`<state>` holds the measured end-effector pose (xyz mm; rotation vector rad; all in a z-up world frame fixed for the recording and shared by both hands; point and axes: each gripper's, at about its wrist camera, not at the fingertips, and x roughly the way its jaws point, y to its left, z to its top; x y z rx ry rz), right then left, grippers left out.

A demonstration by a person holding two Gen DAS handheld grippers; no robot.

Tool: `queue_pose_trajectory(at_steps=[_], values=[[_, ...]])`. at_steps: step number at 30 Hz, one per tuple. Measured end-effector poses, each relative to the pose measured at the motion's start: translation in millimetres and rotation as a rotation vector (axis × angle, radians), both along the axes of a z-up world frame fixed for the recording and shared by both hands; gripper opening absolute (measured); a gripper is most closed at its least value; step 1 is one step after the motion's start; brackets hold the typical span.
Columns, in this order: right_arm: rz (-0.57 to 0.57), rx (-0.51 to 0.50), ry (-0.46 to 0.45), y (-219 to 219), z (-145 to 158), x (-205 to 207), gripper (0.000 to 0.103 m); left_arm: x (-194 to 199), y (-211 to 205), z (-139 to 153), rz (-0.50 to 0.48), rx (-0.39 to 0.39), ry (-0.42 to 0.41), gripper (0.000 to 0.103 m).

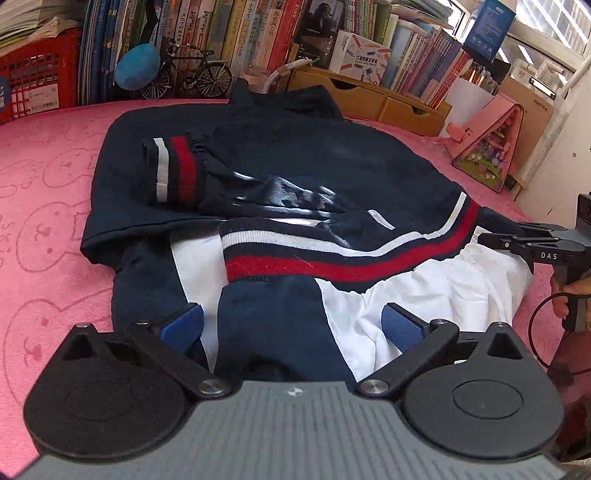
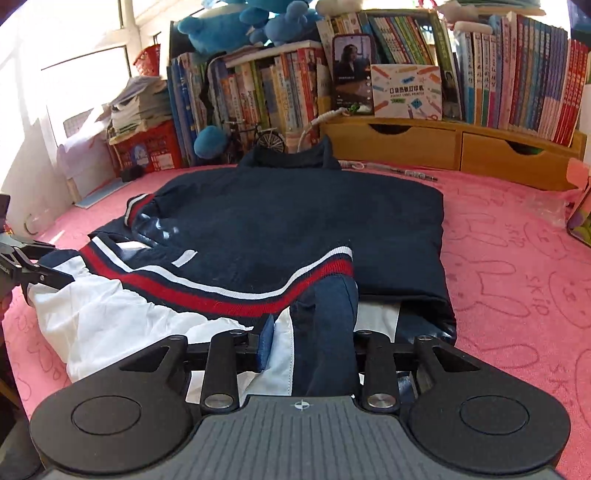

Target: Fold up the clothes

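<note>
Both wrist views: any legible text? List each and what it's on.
"DAS": black right gripper, on its side.
"POCKET LABEL PRINTER": white printed cardboard box on the wooden shelf.
"XSMTILE"?, blurred: brown cardboard box.
Book spines, red crate label: too small to read.

A home study corner: packed bookshelf, plush toys, pink bear-print mat.

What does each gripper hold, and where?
Left gripper: nothing, jaws open astride the jacket hem. Right gripper: jaws flank a fold; grip cannot be told.
</note>
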<state>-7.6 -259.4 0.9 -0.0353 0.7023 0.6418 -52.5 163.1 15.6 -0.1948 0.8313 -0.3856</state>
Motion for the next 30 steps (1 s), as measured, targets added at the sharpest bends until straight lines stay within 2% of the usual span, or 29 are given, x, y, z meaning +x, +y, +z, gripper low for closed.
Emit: queue_pose_trajectory(at_steps=[1, 3, 4, 5, 6, 7, 10, 13, 14, 15, 17, 18, 20, 21, 22, 24, 26, 27, 30], values=[[0.009, 0.002, 0.004, -1.8, 0.2, -2.1, 0.062, -0.8, -0.3, -0.9, 0.008, -0.015, -0.017, 0.089], [0.034, -0.003, 0.010, -2.7, 1.0, -5.5, 0.082, -5.8, -5.8, 1.1, 0.032, 0.008, -0.061, 0.064], [0.044, -0.011, 0.012, -1.3, 1.0, -6.3, 0.082, -8.3, -8.6, 2.1, 0.044, 0.019, -0.083, 0.050], [0.054, -0.020, 0.014, 0.1, 1.1, -7.2, 0.077, -11.5, -10.4, 5.1, 0.056, 0.023, -0.107, 0.043], [0.057, -0.037, 0.005, 3.7, 3.1, -9.8, 0.040, -15.9, -10.6, 11.6, 0.068, 0.014, -0.134, 0.035], [0.051, -0.064, -0.016, 9.6, 7.2, -14.3, 0.011, -19.8, -9.9, 18.8, 0.077, 0.001, -0.162, 0.030], [0.064, -0.088, -0.146, 25.6, 33.1, -25.5, 0.011, -20.1, -7.0, 52.8, 0.087, 0.000, -0.284, 0.026], [0.048, -0.069, -0.289, 41.1, 69.8, -12.1, 0.011, 6.2, -6.2, 87.2, 0.113, 0.056, -0.418, 0.026], [0.029, -0.062, -0.320, 45.4, 77.0, -0.3, 0.011, 19.9, -5.3, 95.5, 0.125, 0.085, -0.459, 0.027], [0.002, -0.057, -0.340, 49.4, 79.9, 15.7, 0.011, 37.6, -5.6, 100.3, 0.141, 0.127, -0.491, 0.031], [-0.052, -0.046, -0.380, 57.3, 85.7, 47.5, 0.013, 75.7, -8.7, 96.8, 0.194, 0.218, -0.499, 0.044], [-0.078, -0.050, -0.373, 60.6, 81.7, 67.4, 0.018, 98.5, -10.5, 87.4, 0.224, 0.258, -0.455, 0.060], [-0.126, -0.074, -0.299, 65.6, 58.5, 115.6, 0.042, 135.4, -8.1, 62.7, 0.305, 0.341, -0.315, 0.083], [-0.158, -0.101, -0.242, 67.3, 46.3, 136.4, 0.064, 147.5, -2.8, 50.5, 0.341, 0.374, -0.239, 0.083], [-0.201, -0.138, -0.169, 66.7, 34.5, 150.5, 0.075, 151.8, 3.0, 42.0, 0.368, 0.386, -0.193, 0.083], [-0.251, -0.126, -0.094, 51.5, 20.1, 152.9, 0.076, 132.3, 25.0, 32.6, 0.404, 0.345, -0.176, 0.086], [-0.249, -0.060, -0.085, 26.3, 13.7, 134.6, 0.091, 103.0, 49.2, 27.2, 0.430, 0.284, -0.185, 0.099], [-0.252, -0.040, -0.091, 14.7, 11.9, 122.9, 0.100, 87.2, 57.2, 25.5, 0.434, 0.269, -0.193, 0.103], [-0.228, -0.095, -0.175, -5.0, 11.7, 74.0, 0.100, 33.7, 60.9, 25.8, 0.404, 0.296, -0.240, 0.103]])
